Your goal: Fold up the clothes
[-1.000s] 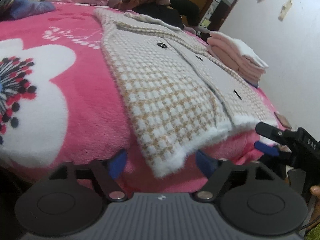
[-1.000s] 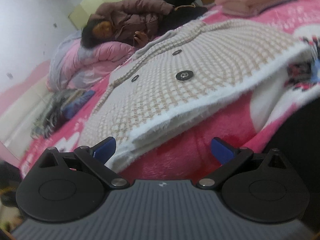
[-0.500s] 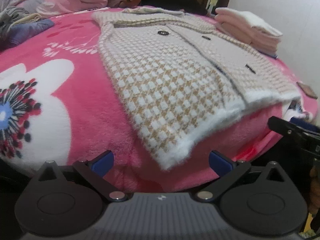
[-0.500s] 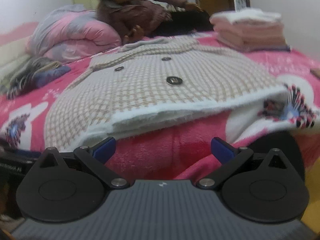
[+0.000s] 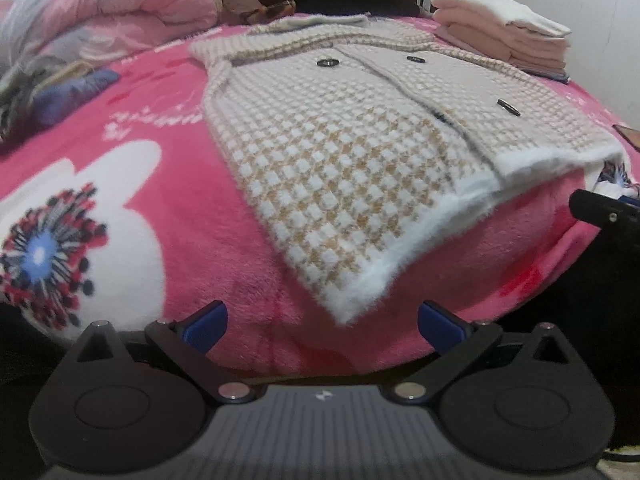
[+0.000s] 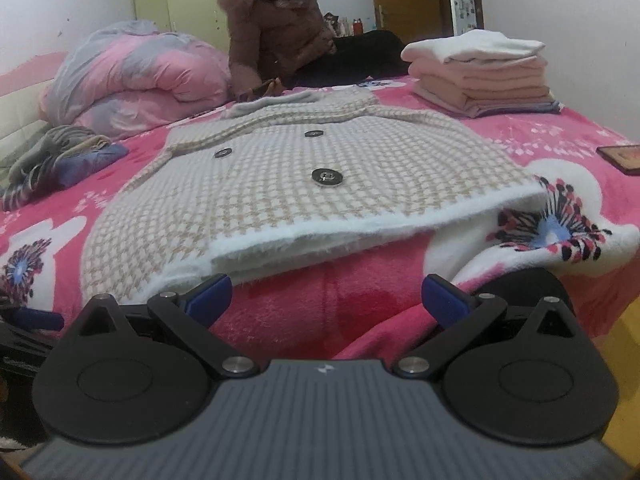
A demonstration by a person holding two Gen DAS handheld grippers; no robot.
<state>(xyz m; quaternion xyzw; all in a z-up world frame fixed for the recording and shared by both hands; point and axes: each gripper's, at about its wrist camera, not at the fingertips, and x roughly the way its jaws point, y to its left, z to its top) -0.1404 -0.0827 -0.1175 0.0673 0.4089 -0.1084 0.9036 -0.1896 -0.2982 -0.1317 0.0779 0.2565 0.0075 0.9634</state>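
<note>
A beige and white checked fuzzy jacket (image 5: 360, 152) with dark buttons lies flat on the pink flowered blanket (image 5: 168, 216), its hem at the bed's near edge; it also shows in the right wrist view (image 6: 304, 184). My left gripper (image 5: 322, 326) is open and empty, just short of the hem's left corner. My right gripper (image 6: 326, 298) is open and empty, just below the hem's middle. The right gripper's tip shows at the right edge of the left wrist view (image 5: 600, 210).
A stack of folded pink and white clothes (image 6: 484, 72) sits at the far right of the bed. A rolled pink quilt (image 6: 136, 76) and crumpled clothes (image 6: 60, 160) lie far left. A seated person (image 6: 280, 32) is behind. A dark flat object (image 6: 622, 158) lies at right.
Both grippers have drawn back from the jacket's hem and levelled out. The jacket lies still on the bed. Both stay open.
</note>
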